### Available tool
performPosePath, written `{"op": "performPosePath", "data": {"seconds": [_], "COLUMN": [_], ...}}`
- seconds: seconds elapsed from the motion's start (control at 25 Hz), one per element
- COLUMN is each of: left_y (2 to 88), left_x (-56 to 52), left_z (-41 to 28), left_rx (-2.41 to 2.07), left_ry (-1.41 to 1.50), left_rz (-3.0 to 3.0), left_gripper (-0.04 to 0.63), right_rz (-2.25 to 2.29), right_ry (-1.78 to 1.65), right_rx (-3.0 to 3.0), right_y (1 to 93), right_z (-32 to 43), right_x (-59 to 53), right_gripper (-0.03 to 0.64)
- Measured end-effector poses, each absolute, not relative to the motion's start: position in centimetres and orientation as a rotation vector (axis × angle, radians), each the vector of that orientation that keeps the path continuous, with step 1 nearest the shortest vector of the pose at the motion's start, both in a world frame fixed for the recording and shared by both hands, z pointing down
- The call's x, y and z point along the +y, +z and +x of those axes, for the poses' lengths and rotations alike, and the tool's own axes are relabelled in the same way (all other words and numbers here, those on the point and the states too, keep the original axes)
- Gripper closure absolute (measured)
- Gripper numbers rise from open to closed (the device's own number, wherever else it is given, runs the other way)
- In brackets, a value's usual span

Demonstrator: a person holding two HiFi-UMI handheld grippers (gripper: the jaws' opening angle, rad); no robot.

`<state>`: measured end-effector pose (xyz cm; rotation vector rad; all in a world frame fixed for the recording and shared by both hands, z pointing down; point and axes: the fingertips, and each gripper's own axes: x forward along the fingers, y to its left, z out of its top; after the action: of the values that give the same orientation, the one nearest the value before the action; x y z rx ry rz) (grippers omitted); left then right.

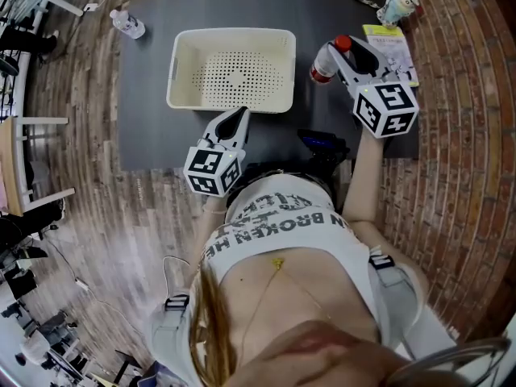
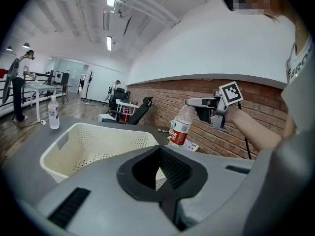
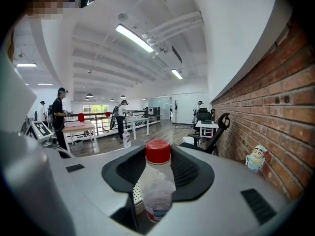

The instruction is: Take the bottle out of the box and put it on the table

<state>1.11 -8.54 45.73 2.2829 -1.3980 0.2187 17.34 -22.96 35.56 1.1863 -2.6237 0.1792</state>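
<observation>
Bottle (image 1: 322, 69) already out of the box, held near upright just right of it, low over the table; contact of base with tabletop impossible to tell. Dark grey table (image 1: 145, 95) underneath, cream perforated box (image 1: 232, 37) at its middle, empty. Left gripper (image 1: 235, 121) at the box's near rim, jaws slightly apart, nothing between. Right gripper (image 3: 158, 167) clamped on the bottle's shoulder, just under the red cap (image 3: 158, 151). Looks light and thin-walled: clear plastic, probably easy to dent, smooth enough to slip. Best taken as now, near the stiffer neck, with a modest squeeze. Wants a steady, level set-down. On the shirt (image 1: 278, 216), large print, "BROKEN" legible in part. Yellow booklet (image 1: 387, 45) beside the bottle, text illegible. Red label (image 2: 180, 135) on the bottle, print too small to read.
</observation>
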Motion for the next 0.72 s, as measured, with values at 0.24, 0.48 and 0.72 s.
{"op": "performPosePath", "data": {"seconds": [0.24, 0.48, 0.72], "left_y": [45.9, 46.1, 46.6], "left_x": [-8.7, -8.9, -8.6], "left_z": [1.4, 1.6, 1.7], "left_rx": [-1.378, -1.373, -1.361], "left_ry": [0.235, 0.240, 0.246], "left_rz": [2.288, 2.286, 2.277], "left_gripper": [0.595, 0.595, 0.595], "right_rz": [1.188, 1.190, 1.201], "right_ry": [0.196, 0.229, 0.284], "right_rx": [-2.608, -2.577, -2.519], "right_y": [36.6, 38.7, 41.5], "right_z": [17.6, 18.4, 19.4], "right_x": [-23.2, -23.4, -23.5], "right_gripper": [0.462, 0.462, 0.463]}}
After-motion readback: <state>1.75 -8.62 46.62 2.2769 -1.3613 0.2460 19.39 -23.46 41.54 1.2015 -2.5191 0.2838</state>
